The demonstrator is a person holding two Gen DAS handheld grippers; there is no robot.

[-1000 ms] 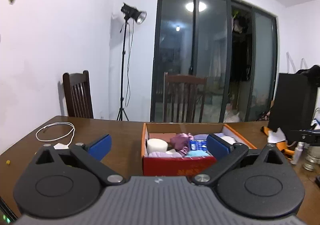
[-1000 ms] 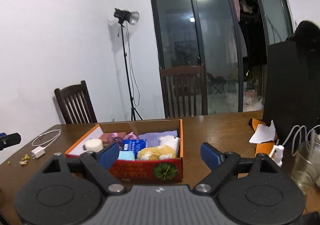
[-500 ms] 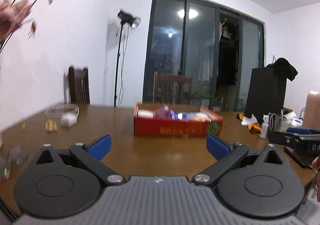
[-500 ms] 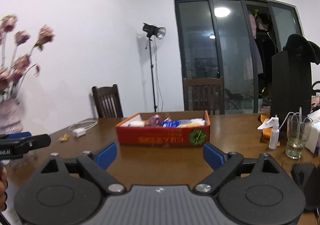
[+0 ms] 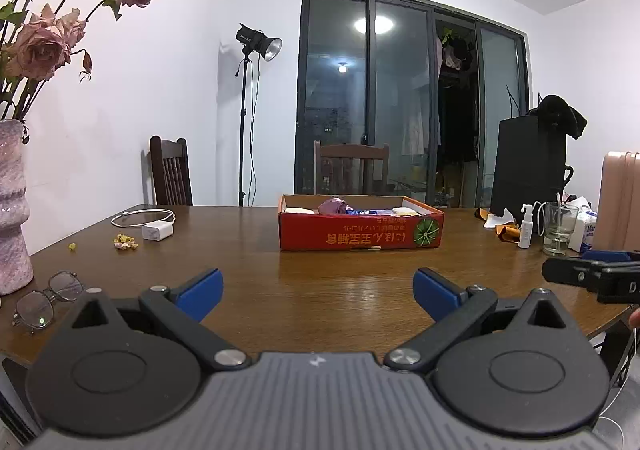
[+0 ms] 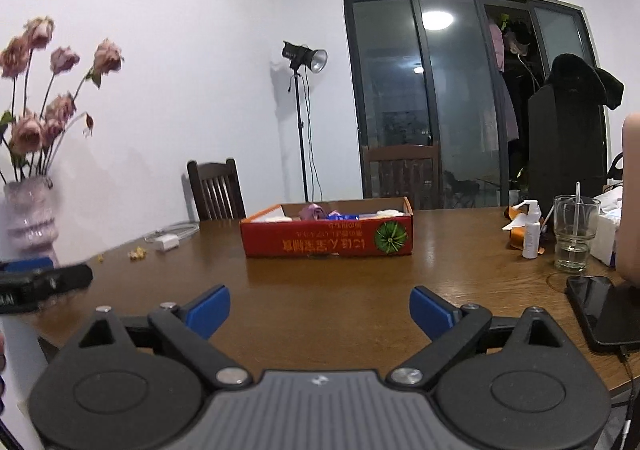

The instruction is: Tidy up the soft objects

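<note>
Currently both claws stand back at the near edge of the desk (image 5: 320, 290): left claw (image 5: 316, 288) spread wide, empty; right claw (image 6: 319, 308) jaws just been opening, nothing between them. Farther off, the red box (image 5: 360, 236) holds the soft objects (image 5: 334, 206). Judged step: stowing apparently done; next calls for checking for strays.

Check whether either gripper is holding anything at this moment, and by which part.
Nothing is held. The left gripper and right gripper both stand open over bare table, nothing between their fingers. The soft things lie in the red box, apart from both.
</note>
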